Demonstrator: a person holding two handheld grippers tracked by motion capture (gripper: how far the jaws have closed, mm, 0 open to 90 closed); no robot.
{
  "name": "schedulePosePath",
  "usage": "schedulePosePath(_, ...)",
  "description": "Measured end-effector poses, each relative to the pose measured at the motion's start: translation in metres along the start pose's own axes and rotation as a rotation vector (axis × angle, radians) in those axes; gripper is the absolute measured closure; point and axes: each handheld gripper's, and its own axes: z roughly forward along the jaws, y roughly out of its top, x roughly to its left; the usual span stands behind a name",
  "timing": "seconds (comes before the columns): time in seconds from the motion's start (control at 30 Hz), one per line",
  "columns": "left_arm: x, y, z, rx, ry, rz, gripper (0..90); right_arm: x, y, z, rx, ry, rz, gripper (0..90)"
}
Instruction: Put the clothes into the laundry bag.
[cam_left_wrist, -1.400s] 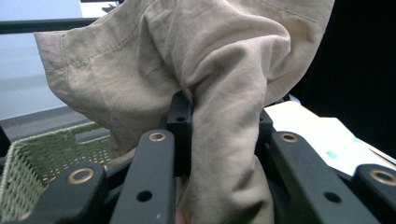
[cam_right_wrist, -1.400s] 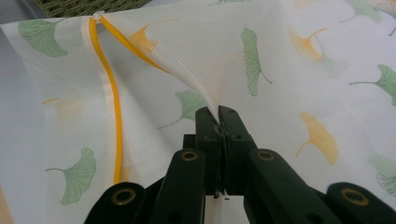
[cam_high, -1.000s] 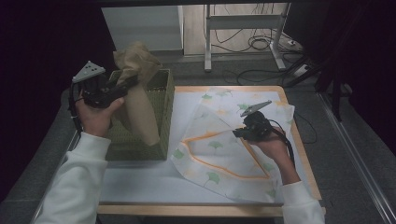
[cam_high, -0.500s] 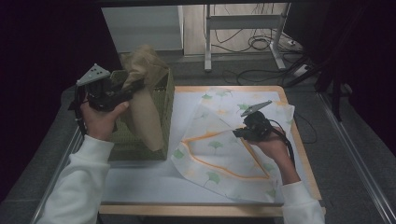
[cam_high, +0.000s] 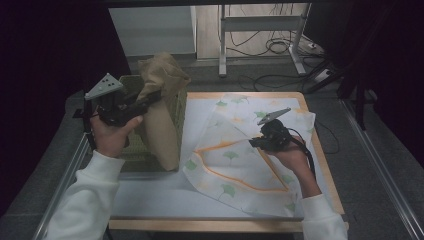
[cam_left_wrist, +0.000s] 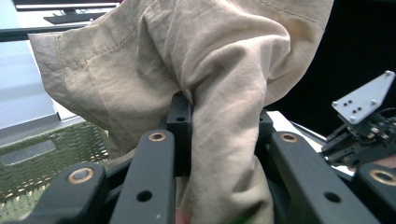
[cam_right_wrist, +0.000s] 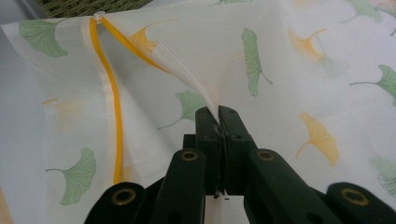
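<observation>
- The tan garment (cam_high: 159, 107) hangs bunched from your left gripper (cam_high: 142, 104), above the green woven basket (cam_high: 131, 155), its tail draped down the basket's front wall; the jaws are clamped on a thick fold, so keep that bite deep
- Carry it clear of the basket rim before you lower it, or the tail may snag
- Your right gripper (cam_high: 256, 143) is closed tight on a pinch of the leaf-printed cloth (cam_high: 235, 165) on the table (cam_high: 220, 225); hold it steady

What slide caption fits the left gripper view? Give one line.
Left tongs clamp a beige cloth above a green woven basket.
</observation>
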Motion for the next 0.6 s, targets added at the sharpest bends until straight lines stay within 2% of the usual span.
schedulePosePath(0.17, -0.003, -0.003, 0.0, -0.007, -0.023, -0.012, 70.9, 0.0, 0.0, -0.001, -0.001, -0.002, 0.001, 86.6)
schedulePosePath(0.6, -0.014, -0.013, 0.005, 0.011, -0.066, -0.007, 70.9, -0.001, 0.0, -0.001, -0.008, -0.004, 0.002, 86.6)
